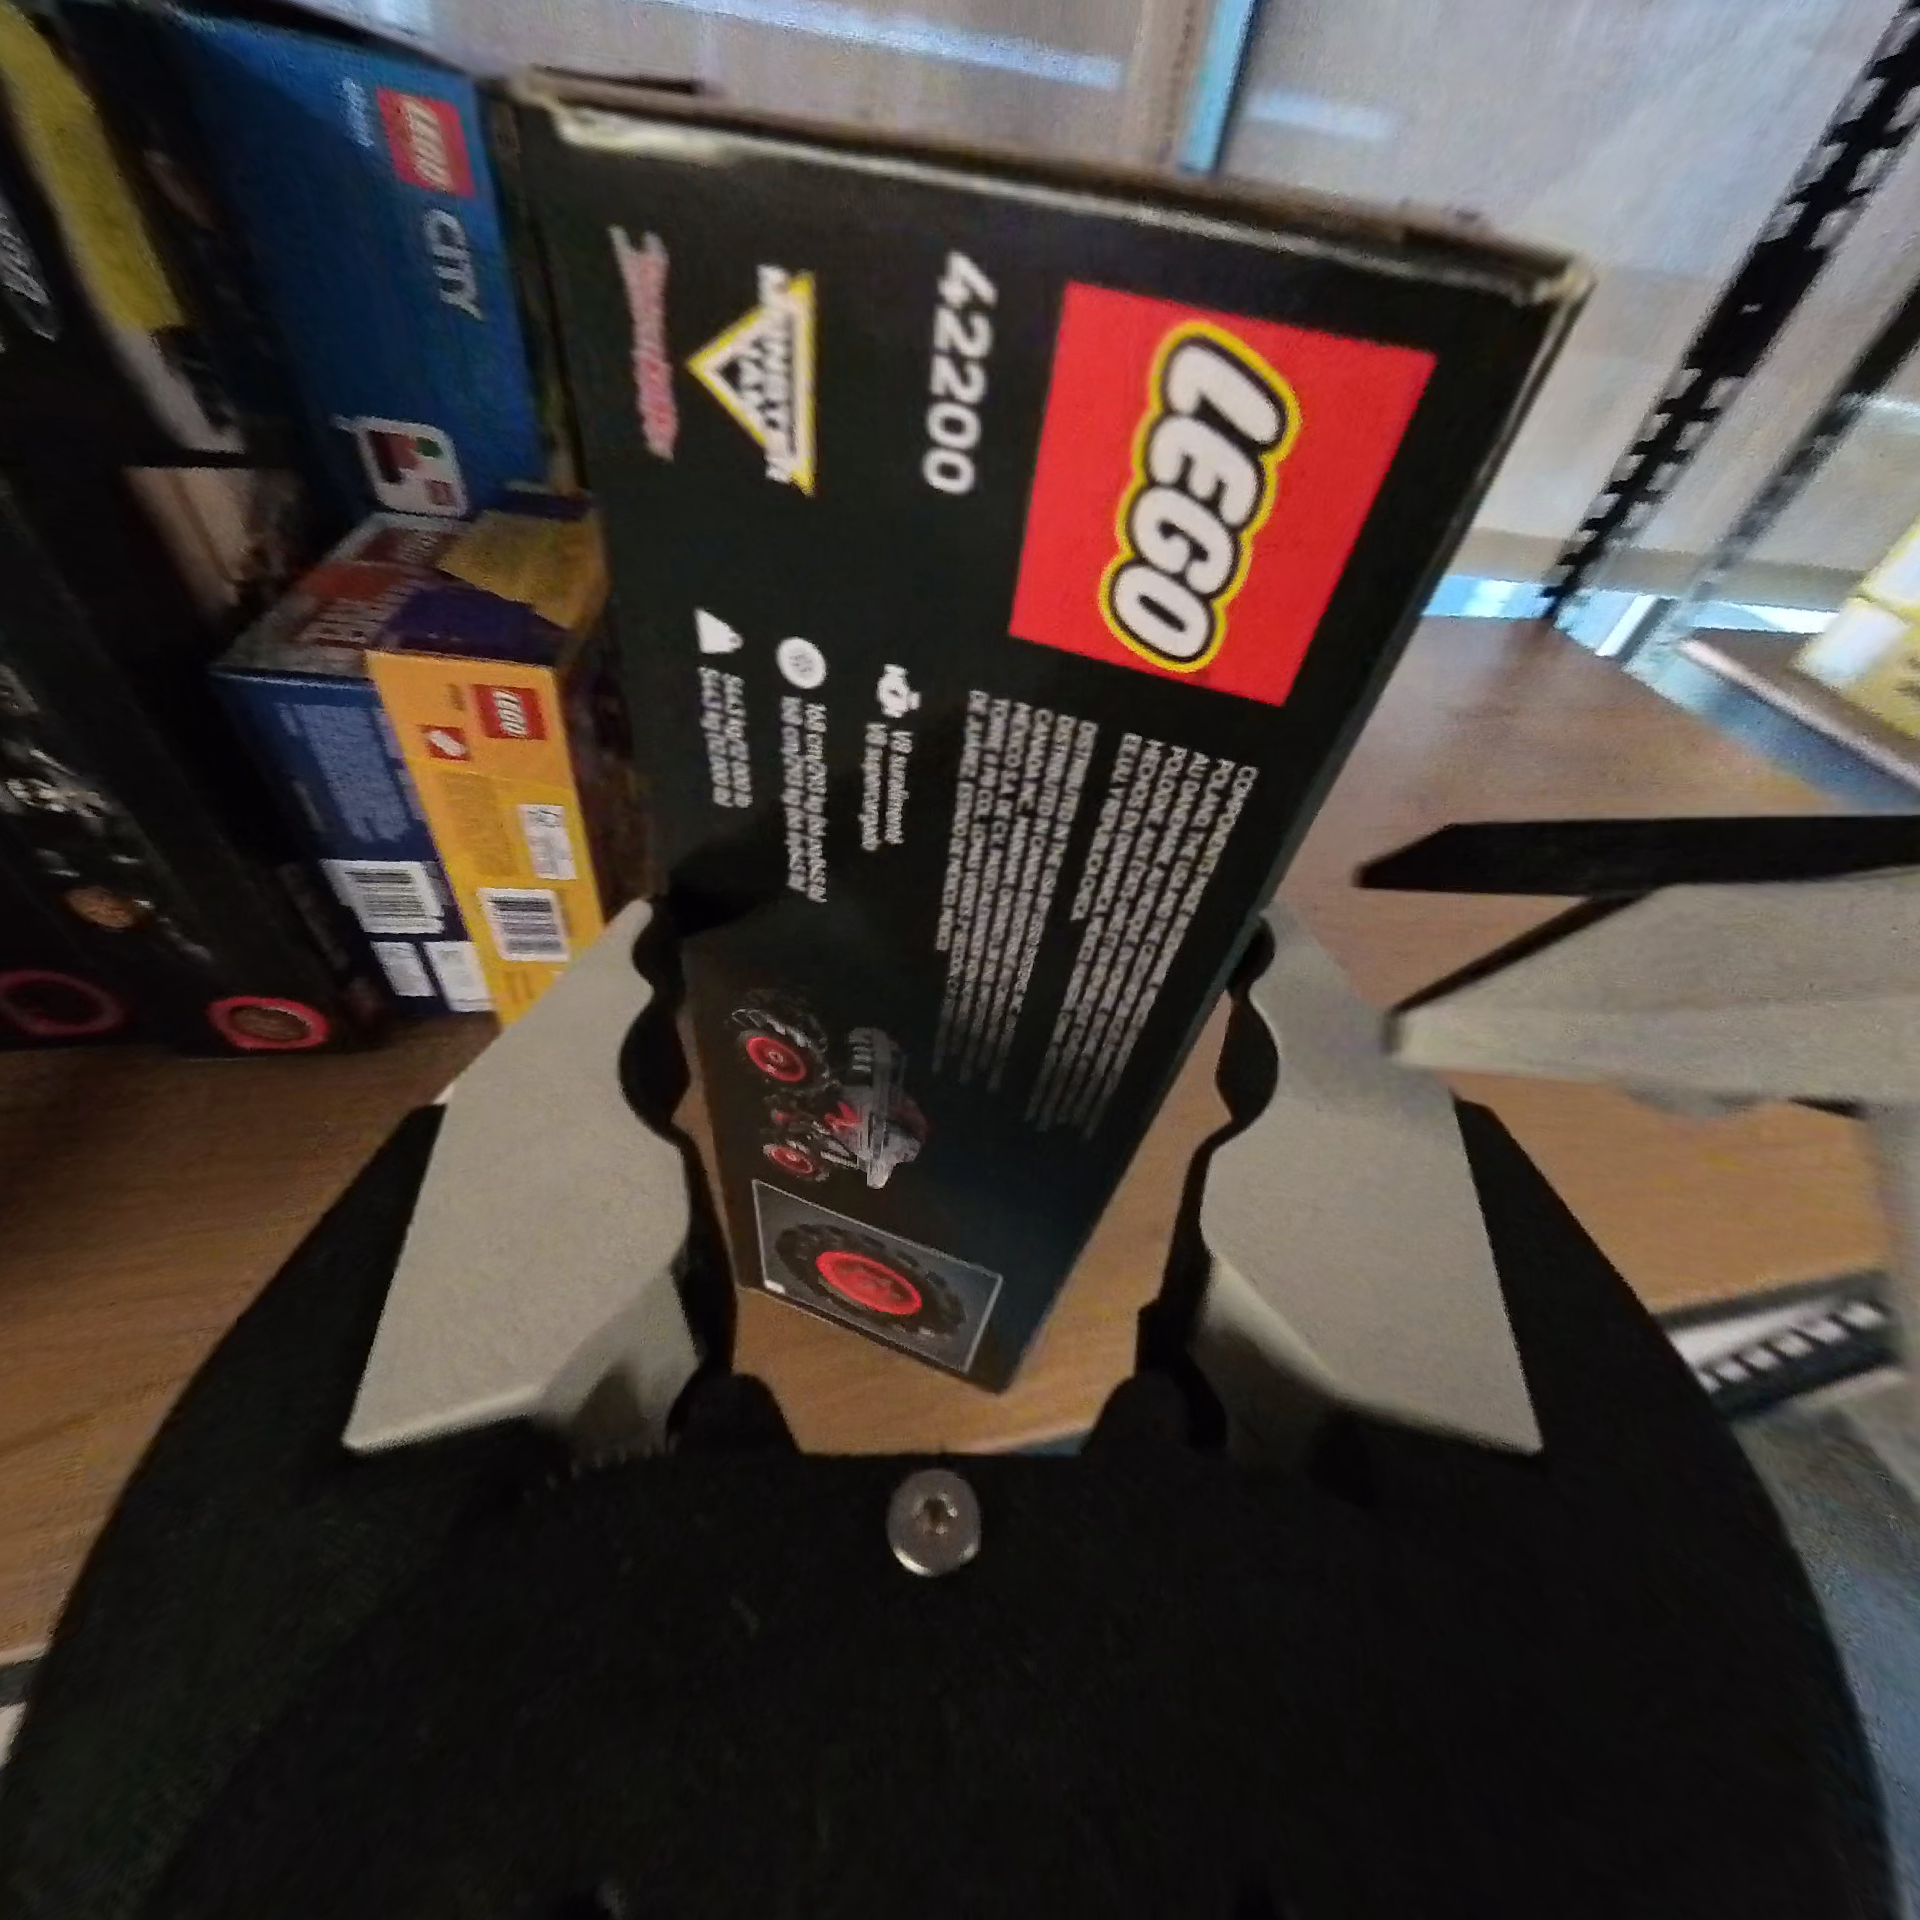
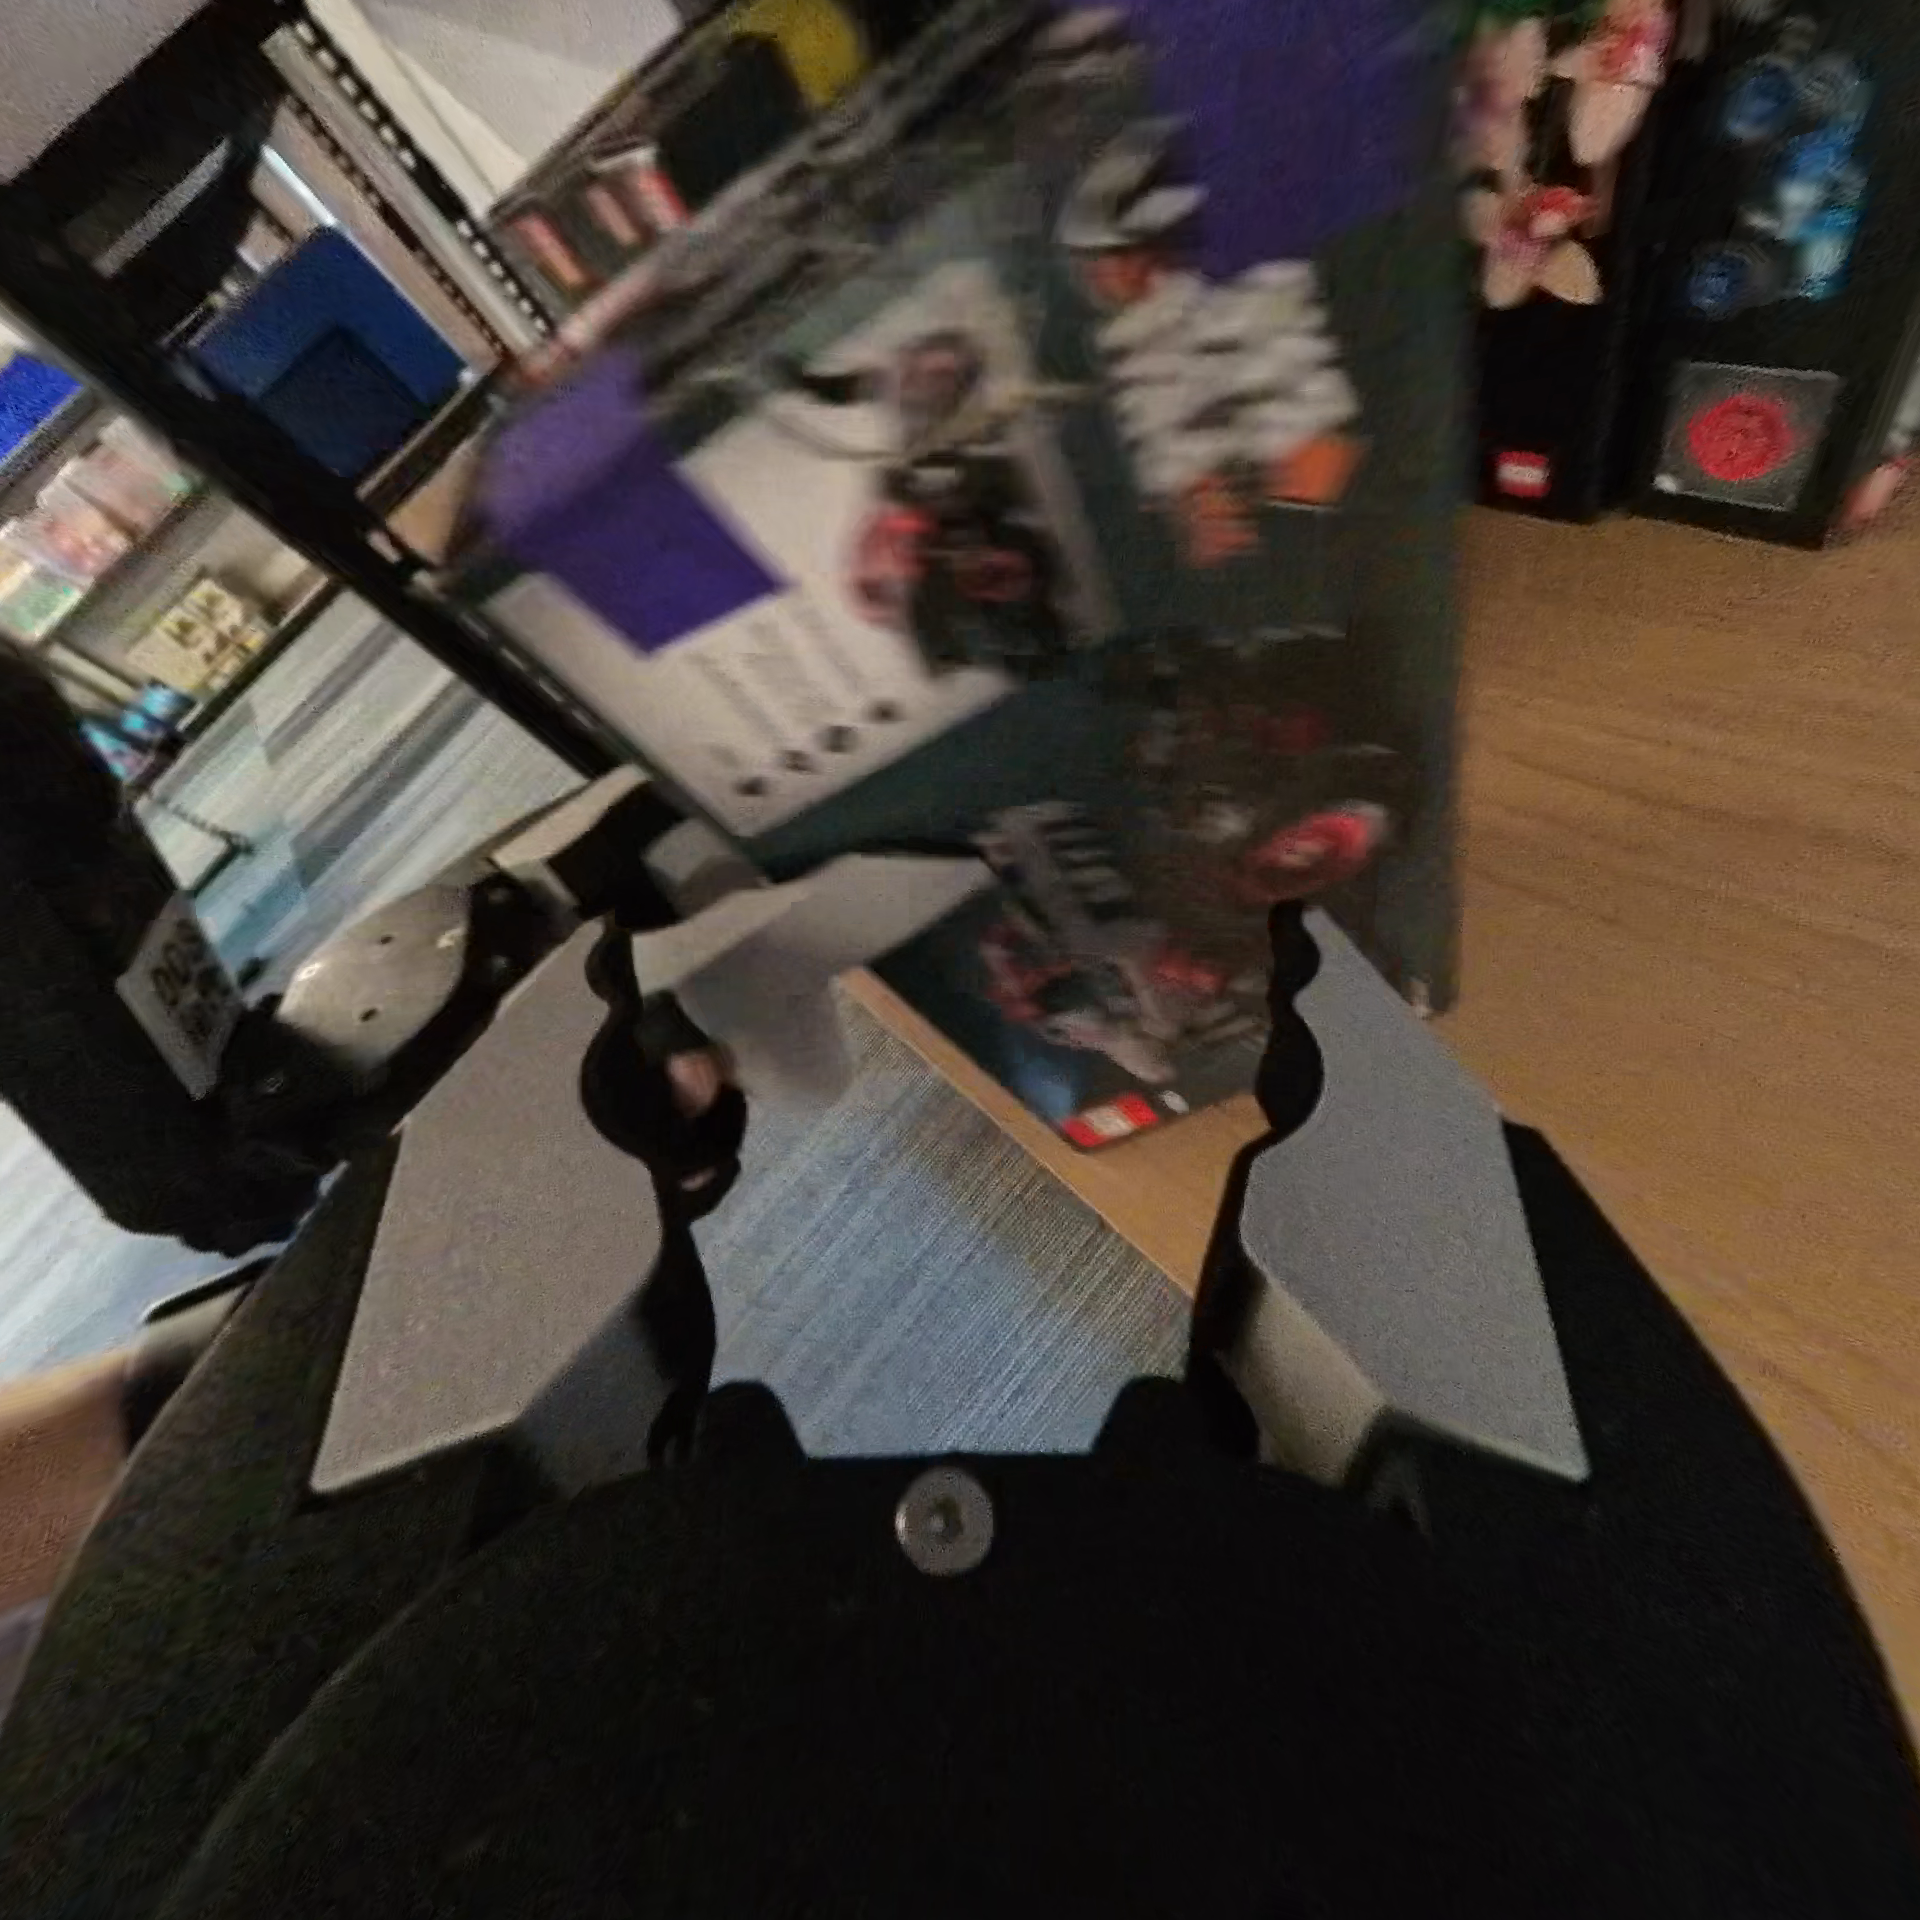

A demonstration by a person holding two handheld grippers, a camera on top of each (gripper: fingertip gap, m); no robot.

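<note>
My left gripper (image 1: 951,935) is shut on the narrow side of a black toy-brick box (image 1: 1039,520) with a red logo square. It holds the box tilted, its lower corner just above the wooden shelf (image 1: 208,1195). In the right wrist view the same box (image 2: 1039,468) is blurred, with purple patches on its big face. The left gripper's fingers (image 2: 810,925) clamp its lower edge there. My right gripper (image 2: 951,925) is open and empty, with its fingertips close to the box's big face. Its fingers (image 1: 1662,1013) also show to the right of the box in the left wrist view.
A blue box (image 1: 343,270), a yellow box (image 1: 488,821) and a black box (image 1: 104,831) stand at the left of the shelf. Black flower-printed boxes (image 2: 1662,260) stand at the back right. A black rack post (image 2: 416,582) and grey floor (image 2: 935,1247) lie beyond the shelf edge.
</note>
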